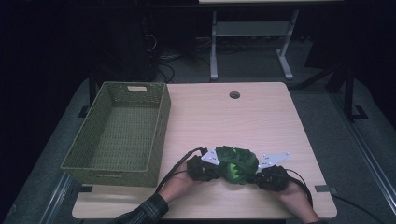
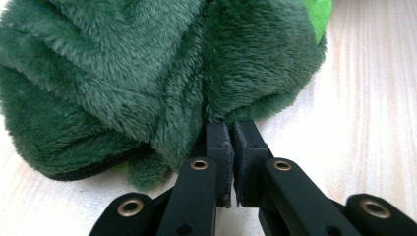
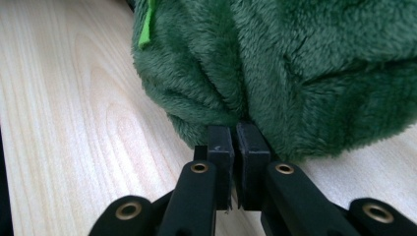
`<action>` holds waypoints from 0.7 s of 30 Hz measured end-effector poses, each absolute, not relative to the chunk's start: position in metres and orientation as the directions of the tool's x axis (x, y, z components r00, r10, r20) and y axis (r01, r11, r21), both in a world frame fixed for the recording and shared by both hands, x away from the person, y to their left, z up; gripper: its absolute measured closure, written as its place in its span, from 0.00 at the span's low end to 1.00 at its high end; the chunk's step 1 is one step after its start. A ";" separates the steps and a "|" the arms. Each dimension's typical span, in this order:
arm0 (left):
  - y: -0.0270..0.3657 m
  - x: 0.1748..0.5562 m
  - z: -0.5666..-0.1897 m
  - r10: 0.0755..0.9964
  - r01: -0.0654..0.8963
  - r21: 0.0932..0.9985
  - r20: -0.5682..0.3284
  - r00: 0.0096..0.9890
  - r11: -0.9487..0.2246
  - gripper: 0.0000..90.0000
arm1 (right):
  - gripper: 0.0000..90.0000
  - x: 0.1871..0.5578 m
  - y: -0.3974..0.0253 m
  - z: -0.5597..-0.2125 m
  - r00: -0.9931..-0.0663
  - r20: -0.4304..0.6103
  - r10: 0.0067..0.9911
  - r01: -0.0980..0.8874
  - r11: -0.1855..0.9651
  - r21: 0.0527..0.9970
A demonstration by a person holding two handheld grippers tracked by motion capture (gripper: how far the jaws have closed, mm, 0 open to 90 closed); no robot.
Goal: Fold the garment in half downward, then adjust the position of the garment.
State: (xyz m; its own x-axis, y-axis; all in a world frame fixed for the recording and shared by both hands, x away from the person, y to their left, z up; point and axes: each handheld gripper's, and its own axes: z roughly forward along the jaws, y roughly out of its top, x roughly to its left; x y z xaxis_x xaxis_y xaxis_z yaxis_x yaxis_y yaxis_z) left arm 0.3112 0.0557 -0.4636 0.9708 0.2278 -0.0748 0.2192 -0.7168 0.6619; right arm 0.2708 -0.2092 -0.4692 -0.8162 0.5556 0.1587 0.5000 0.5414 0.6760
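High view, left side of frame: green woven basket sits on the left part of the light wood bench, long side running up the frame, a slot handle in its far wall. Its right wall lies well apart from the hands.

Lower centre of the frame: left gripper, held in the person's left hand, plaid sleeve entering from the bottom edge. A grey three-cornered plate tops it and a black cable loops off its left side. It meets the left edge of a dark green plush toy with brighter green patches, which rests on the bench near the front edge, between the two grippers.

Right of the toy: right gripper, in the right hand, touching the toy's right edge.

Upper centre of the bench: a round cable hole.

Left gripper view: the left gripper has its fingers clenched together at the lower centre, tips pushed into the plush toy pile; whether fabric is pinched between them cannot be told. Bench grain runs down the right side.

Right gripper view: the right gripper likewise, fingers pressed close, tips buried at the underside of the plush toy; a bright green tab shows at the upper left. Bench wood takes up the left half.
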 end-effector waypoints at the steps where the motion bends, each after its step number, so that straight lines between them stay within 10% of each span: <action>1: 0.056 0.311 -0.464 0.229 0.220 0.663 -0.075 0.971 -0.716 0.95 | 0.90 0.271 -0.210 -0.469 -0.817 0.160 0.553 0.498 0.540 0.679; 14: 0.074 0.299 -0.441 0.241 0.241 0.688 -0.098 0.965 -0.684 0.69 | 0.64 0.255 -0.223 -0.454 -0.819 0.197 0.539 0.494 0.488 0.720; 21: 0.084 0.293 -0.431 0.254 0.240 0.712 -0.089 0.963 -0.660 0.74 | 0.78 0.246 -0.231 -0.443 -0.818 0.190 0.543 0.464 0.429 0.775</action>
